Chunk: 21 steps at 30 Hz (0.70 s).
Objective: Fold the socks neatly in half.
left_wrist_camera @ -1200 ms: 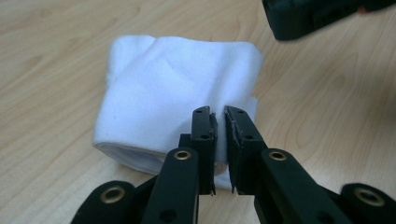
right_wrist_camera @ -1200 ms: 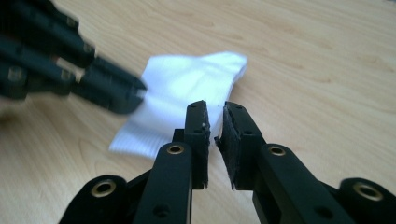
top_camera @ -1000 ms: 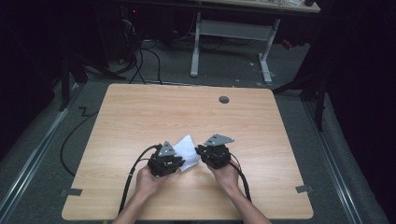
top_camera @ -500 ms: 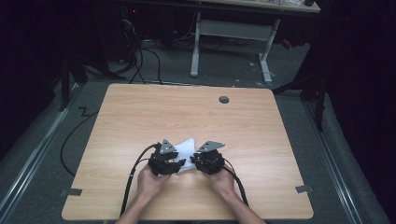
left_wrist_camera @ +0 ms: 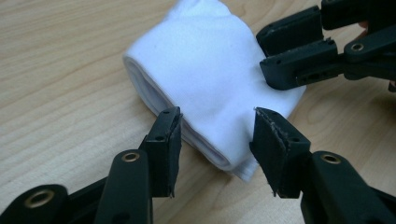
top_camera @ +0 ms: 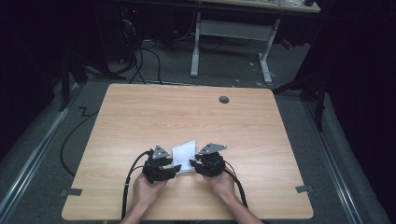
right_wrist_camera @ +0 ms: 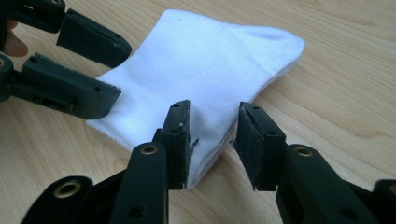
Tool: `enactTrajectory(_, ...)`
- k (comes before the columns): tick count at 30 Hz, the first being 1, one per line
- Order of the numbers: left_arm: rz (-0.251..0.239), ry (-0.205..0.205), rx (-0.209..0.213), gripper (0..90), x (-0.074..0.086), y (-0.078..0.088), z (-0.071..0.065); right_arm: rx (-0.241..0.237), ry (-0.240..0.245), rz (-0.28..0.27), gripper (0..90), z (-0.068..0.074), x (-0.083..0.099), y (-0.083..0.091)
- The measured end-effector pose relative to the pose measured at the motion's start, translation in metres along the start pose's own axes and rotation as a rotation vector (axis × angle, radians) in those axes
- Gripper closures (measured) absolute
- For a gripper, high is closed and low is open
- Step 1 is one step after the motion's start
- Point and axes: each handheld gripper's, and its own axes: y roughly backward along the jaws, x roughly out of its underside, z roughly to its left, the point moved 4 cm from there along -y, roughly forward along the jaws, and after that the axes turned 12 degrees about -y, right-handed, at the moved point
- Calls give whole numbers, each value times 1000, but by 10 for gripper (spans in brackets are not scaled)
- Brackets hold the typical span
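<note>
A folded white sock (top_camera: 185, 154) lies flat on the wooden table (top_camera: 140, 116), near the front edge, between my two grippers. My left gripper (left_wrist_camera: 217, 135) (top_camera: 173, 166) stands open around the sock's near corner (left_wrist_camera: 205, 79); its jaws have just been opening and the pads do not press the cloth. My right gripper (right_wrist_camera: 214, 135) (top_camera: 194, 163) is also open, its jaws just opened, with the sock's folded edge (right_wrist_camera: 201, 70) between them. Each gripper view shows the other gripper, the right gripper (left_wrist_camera: 264, 58) and the left gripper (right_wrist_camera: 122, 70), at the sock's opposite side.
A round grommet hole (top_camera: 224, 99) sits near the table's far edge. Tape marks (top_camera: 71, 192) (top_camera: 303, 189) lie at the front corners. A black cable (top_camera: 128, 186) trails off the front edge. A desk frame (top_camera: 233, 32) stands on the floor beyond.
Both grippers' jaws have opened and let the sock go. The right hand moved left and down toward the sock, which now lies flat on the table.
</note>
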Motion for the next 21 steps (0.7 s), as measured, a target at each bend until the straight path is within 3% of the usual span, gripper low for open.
enactTrajectory(10,2,17,30,577,-1,-13,2,11,-18,-3,563,-5,4,7)
enactTrajectory(17,-1,20,41,607,-6,-27,5,21,-64,-19,553,-17,6,14)
enactTrajectory(21,6,3,23,603,-13,-33,10,31,-85,-35,560,-24,3,14)
